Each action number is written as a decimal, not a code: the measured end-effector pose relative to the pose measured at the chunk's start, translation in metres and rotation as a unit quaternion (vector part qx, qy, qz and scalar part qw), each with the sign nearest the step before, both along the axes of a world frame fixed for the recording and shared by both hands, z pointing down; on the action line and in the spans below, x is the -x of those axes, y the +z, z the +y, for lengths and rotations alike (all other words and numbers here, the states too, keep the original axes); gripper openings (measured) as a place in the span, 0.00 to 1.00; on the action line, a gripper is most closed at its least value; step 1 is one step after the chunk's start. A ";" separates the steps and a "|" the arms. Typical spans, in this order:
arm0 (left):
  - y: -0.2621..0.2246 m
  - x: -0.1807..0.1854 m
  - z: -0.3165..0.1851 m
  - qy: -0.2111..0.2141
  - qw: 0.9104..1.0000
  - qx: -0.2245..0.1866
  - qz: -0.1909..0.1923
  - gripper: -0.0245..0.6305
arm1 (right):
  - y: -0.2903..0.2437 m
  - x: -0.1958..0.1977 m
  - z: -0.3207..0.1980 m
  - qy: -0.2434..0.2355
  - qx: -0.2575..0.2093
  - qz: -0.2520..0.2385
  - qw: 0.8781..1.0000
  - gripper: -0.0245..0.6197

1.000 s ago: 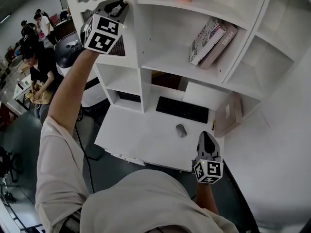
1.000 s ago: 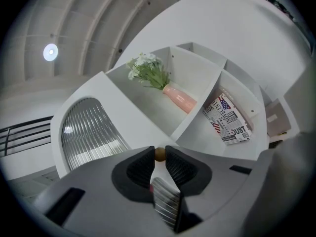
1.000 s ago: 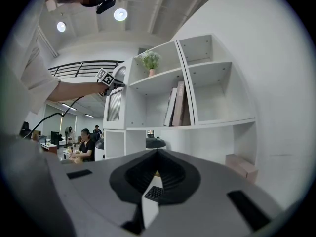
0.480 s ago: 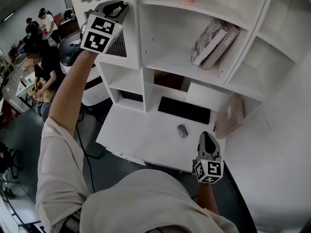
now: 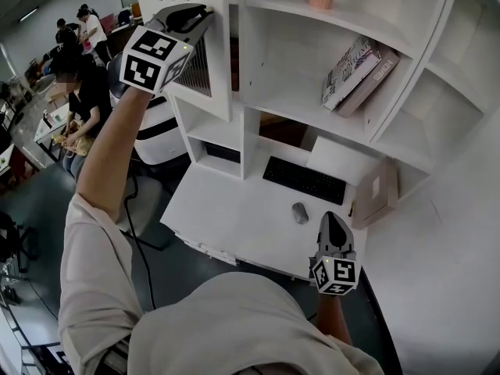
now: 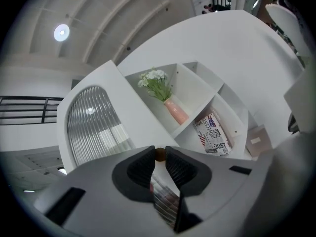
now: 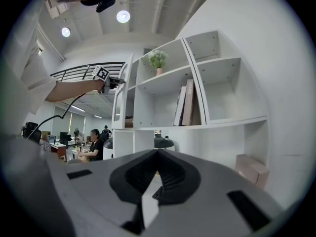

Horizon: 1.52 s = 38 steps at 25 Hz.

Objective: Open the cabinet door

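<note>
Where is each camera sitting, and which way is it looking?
Head view: on the person's head, looking steeply down at the desk and shelves. It shows the person's arm, the left gripper up at the cabinet door, and the right gripper low.
Left gripper view: rides on the left gripper and looks along its jaws, closed on the door's knob, toward the vase and books.
Right gripper view: rides on the right gripper, jaws together, facing the shelves. It shows the raised arm.
Shared: all three show the vase and books.

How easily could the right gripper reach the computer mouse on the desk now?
Probably yes, easily: the right gripper hovers close to the computer mouse, jaws shut and empty, with nothing standing between them. The jaws must open first.
</note>
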<state>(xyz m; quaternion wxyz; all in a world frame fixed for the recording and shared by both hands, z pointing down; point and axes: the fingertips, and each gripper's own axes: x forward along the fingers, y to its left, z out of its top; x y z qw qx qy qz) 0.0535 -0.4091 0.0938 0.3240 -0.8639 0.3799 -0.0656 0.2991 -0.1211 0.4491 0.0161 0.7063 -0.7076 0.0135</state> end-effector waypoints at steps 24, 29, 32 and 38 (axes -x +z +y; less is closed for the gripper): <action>-0.001 0.049 0.036 0.078 0.994 0.064 0.041 0.14 | 0.004 0.028 -0.026 -0.046 0.005 0.000 0.999 0.04; -0.002 0.065 0.044 0.098 0.991 0.082 0.050 0.14 | 0.004 0.036 -0.034 -0.058 0.005 0.001 0.998 0.04; -0.002 0.073 0.048 0.108 0.989 0.089 0.052 0.14 | 0.004 0.041 -0.038 -0.064 0.005 0.001 0.998 0.04; -0.002 0.083 0.052 0.126 0.985 0.105 0.058 0.14 | 0.003 0.049 -0.044 -0.074 0.006 0.002 0.997 0.04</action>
